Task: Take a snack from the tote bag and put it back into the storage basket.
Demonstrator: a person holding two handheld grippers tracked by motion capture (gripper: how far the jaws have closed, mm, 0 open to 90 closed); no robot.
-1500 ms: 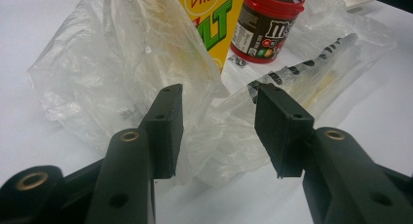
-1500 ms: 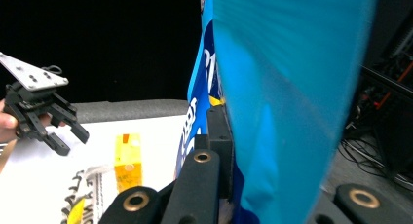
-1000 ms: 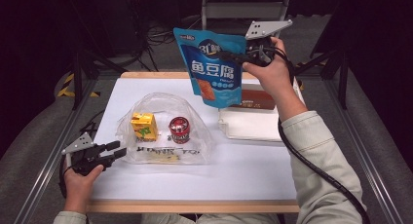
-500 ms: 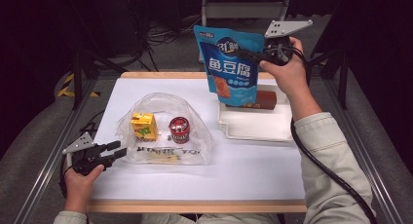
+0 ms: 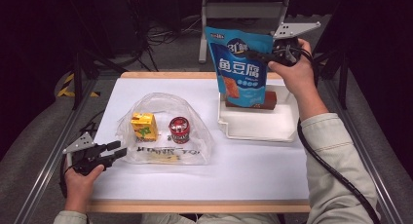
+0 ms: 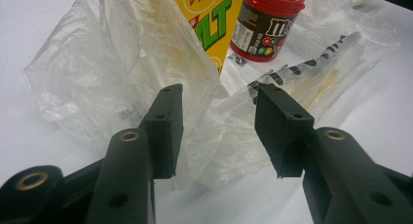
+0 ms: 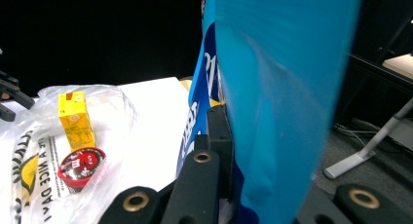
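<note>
High view: right gripper [image 5: 265, 56] clamps blue snack pouch [image 5: 238, 68] by its upper edge, pouch hanging below it over white tray [image 5: 258, 129] and hiding most of a brown block [image 5: 269, 98]. Left gripper view: left gripper [image 6: 219, 121] w/ jaws apart, unclenched, clear plastic bag [image 6: 97, 78] just ahead, yellow carton [image 6: 214, 19] and red-lidded jar [image 6: 268, 22] cut off at top. Right gripper view: pouch blurs across the frame, covering one jaw.

The things are carried by a white desk [image 5: 253, 170] edged with pale wood along its near and far sides. A crumpled clear plastic bag [image 5: 195, 143] is spread on its left half, with a yellow drink carton [image 5: 143, 126] and a red-lidded candy tub [image 5: 179, 130] standing side by side within its folds. A white tray [image 5: 258, 129] is set on the right half toward the far edge, well apart from the bag.
</note>
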